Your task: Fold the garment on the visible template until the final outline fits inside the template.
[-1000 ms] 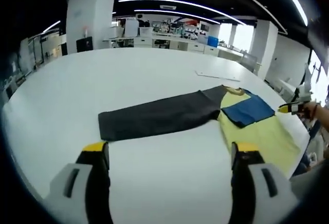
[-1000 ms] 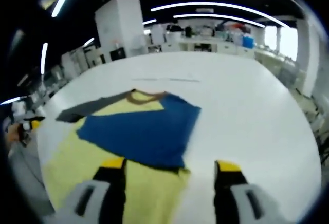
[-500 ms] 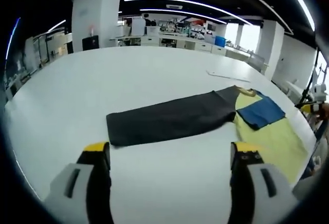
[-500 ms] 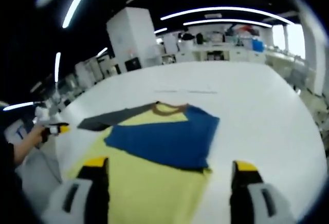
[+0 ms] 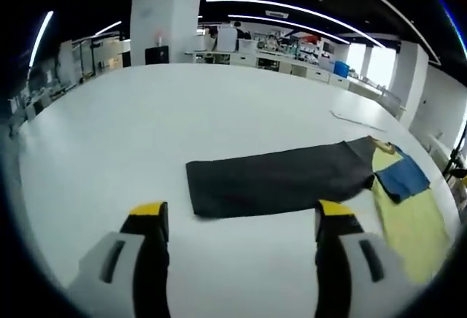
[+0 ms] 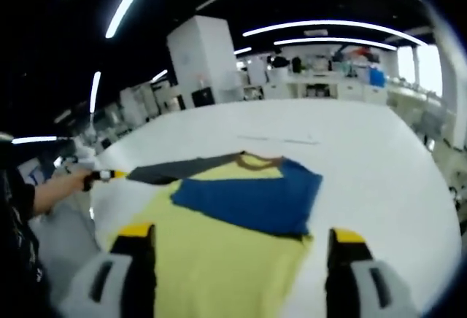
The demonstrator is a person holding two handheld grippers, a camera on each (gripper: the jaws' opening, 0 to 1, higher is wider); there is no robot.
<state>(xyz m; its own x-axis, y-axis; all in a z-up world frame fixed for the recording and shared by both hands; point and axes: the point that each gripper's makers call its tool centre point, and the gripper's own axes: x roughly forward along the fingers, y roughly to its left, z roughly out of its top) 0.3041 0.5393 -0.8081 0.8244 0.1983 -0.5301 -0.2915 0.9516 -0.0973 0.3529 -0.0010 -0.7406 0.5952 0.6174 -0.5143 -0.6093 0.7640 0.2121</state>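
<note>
garment (image 5: 292, 179) lies crosswise on the table (image 5: 146, 121), sleeve leftward; both tongs (image 5: 241, 219) (image 6: 237, 241) spread.

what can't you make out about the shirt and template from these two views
- Template outline: none can be told apart on the white table in either view.
- Yellow shirt: its hem runs off the bottom of the right gripper view, between the jaws.
- Grey sleeve: its cuff detail is too small and blurred in the left gripper view.

Right claw (image 6: 238, 241) open above yellow garment (image 6: 219, 260), blue sleeve (image 6: 252, 198) folded in.
</note>
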